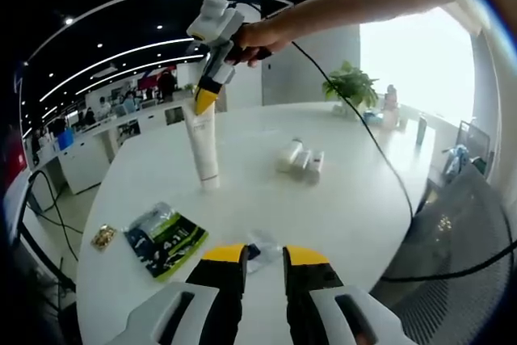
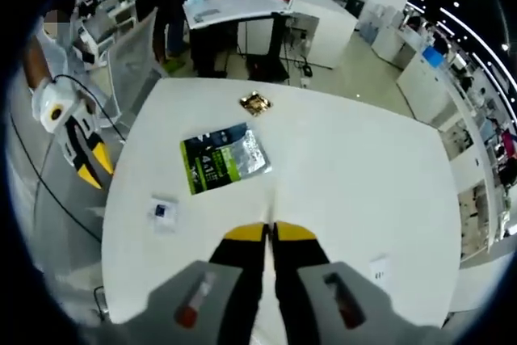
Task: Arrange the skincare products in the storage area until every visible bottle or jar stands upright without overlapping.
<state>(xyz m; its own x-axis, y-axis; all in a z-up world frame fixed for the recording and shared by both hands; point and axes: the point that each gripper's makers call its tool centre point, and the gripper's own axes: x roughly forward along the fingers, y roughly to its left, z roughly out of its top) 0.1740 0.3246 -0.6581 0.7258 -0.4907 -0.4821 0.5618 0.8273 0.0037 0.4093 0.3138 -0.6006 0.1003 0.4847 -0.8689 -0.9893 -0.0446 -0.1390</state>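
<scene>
Left gripper view shows the tube [image 1: 203,145] standing cap-down, left of mid-table, its top pinched in your right gripper [image 1: 207,101]. Hold it plumb, settle the cap flat, and only then part the jaws slowly. Three small bottles [image 1: 300,157] lie on their sides, touching, to the right and well apart from the tube; they need standing next. Your left gripper [image 1: 265,256] hovers at the near edge, jaws slightly apart, holding nothing.
</scene>
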